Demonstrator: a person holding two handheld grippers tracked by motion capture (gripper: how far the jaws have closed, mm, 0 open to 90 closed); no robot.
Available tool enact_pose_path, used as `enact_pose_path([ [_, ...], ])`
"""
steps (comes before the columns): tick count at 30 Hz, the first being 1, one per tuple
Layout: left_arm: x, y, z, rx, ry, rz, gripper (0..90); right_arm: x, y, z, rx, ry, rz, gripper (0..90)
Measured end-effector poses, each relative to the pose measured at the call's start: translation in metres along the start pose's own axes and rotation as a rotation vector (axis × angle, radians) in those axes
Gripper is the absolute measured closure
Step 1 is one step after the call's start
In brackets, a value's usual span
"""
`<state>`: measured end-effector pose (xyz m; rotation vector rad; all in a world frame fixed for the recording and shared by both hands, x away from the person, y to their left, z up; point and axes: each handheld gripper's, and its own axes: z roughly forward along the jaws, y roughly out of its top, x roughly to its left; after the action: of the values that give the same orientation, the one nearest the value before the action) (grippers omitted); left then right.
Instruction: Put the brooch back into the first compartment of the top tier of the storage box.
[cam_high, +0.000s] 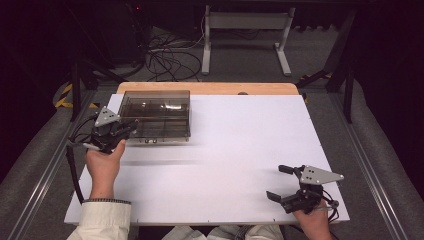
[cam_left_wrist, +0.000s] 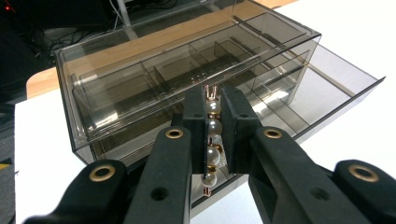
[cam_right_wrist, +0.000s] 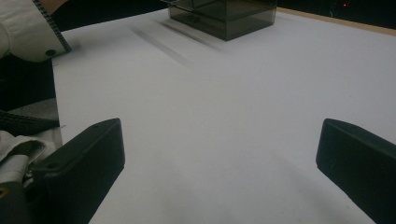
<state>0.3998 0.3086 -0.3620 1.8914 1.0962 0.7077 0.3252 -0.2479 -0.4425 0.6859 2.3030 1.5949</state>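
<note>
**Pearl strand pinched at the organiser's open drawer**

Pearl strand sits clamped between the pads of my left gripper, whose jaws are drawn in tight on it, right at the near-left edge of the smoked plastic organiser box. It hangs just above the pulled-out drawer. I judge it light and limp: a row of small round beads with copper-coloured fittings at either end, so it will swing and sag from wherever I hold it. The beads look smooth and slippery, and a squeeze on their curved faces could let them squirt out. A hold across several beads at mid-length, as now, seems safest; I would release it low over a compartment.

My right gripper rests at the near right of the white table, jaws spread wide with nothing between them.

Hard to read: the pads hide the strand's sides, so I cannot tell whether it is a bracelet or a clip. The tinted walls blur the dividers, and I cannot tell whether the compartments hold anything.
</note>
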Motion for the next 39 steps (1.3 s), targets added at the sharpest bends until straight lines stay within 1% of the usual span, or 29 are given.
enact_pose_path([
  [8, 0.005, -0.005, 0.004, 0.009, 0.016, -0.008, 81.8, 0.0, 0.0, 0.001, 0.003, 0.002, -0.001, 1.7],
  [9, 0.006, -0.005, 0.005, 0.011, 0.022, 0.0, 81.8, 0.0, 0.0, 0.001, 0.003, 0.002, -0.001, 1.7],
  [12, 0.006, -0.007, 0.009, 0.021, 0.026, 0.004, 81.8, 0.0, 0.0, 0.001, 0.006, 0.002, -0.003, 1.7],
  [16, 0.009, -0.01, 0.01, 0.023, 0.032, -0.005, 81.8, 0.0, 0.0, 0.001, 0.005, 0.002, 0.0, 1.7],
  [17, 0.01, -0.01, 0.01, 0.023, 0.036, -0.002, 81.8, 0.0, 0.0, 0.001, 0.005, 0.002, 0.0, 1.7],
  [22, 0.014, -0.014, 0.011, 0.027, 0.038, -0.021, 81.8, 0.0, 0.0, 0.001, 0.006, 0.003, 0.001, 1.7],
  [29, 0.014, -0.016, 0.016, 0.048, 0.052, -0.013, 81.8, 0.0, 0.0, 0.002, 0.007, 0.003, 0.004, 1.7],
  [35, 0.014, -0.017, 0.017, 0.056, 0.046, -0.016, 81.8, -0.001, 0.0, 0.002, 0.006, 0.003, 0.001, 1.7],
  [39, 0.015, -0.018, 0.017, 0.06, 0.052, -0.012, 81.8, 0.0, 0.0, 0.002, 0.007, 0.003, 0.002, 1.7],
])
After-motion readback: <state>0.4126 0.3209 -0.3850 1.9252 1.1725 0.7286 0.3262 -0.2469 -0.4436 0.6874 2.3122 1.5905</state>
